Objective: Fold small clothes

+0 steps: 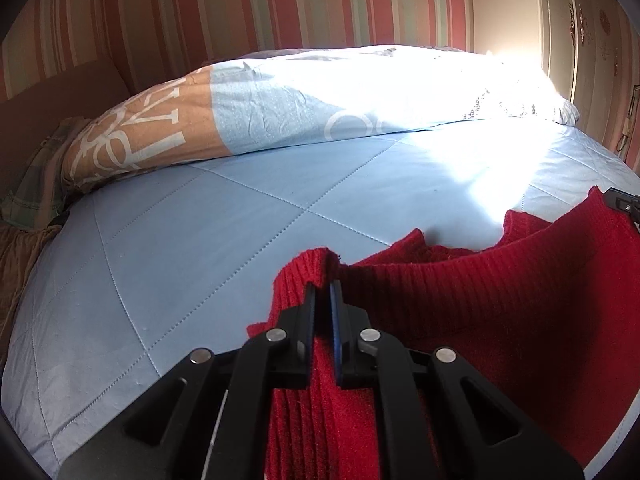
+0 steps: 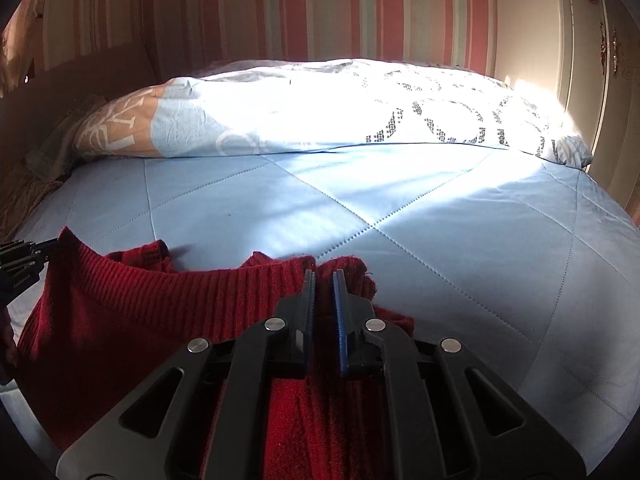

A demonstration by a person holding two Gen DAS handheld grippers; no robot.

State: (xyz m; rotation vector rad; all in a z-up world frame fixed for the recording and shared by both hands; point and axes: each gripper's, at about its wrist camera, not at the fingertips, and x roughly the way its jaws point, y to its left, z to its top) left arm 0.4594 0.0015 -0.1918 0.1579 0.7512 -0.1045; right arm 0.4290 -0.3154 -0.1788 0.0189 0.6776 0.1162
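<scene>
A red knit sweater [image 1: 500, 300] hangs stretched between my two grippers above the blue quilted bed [image 1: 200, 240]. My left gripper [image 1: 323, 286] is shut on the sweater's left ribbed corner. My right gripper [image 2: 324, 276] is shut on its right corner; the sweater [image 2: 140, 312] spans left from it. The right gripper's tip shows at the right edge of the left wrist view [image 1: 622, 202]; the left gripper shows at the left edge of the right wrist view [image 2: 24, 264]. The sweater's lower part is hidden behind the grippers.
A folded duvet [image 1: 320, 96] with blue, tan and white print lies across the far side of the bed [image 2: 440, 220]. A striped wall [image 2: 320, 12] stands behind. A brown blanket [image 1: 20, 256] lies off the bed's left side. Bright sunlight falls at right.
</scene>
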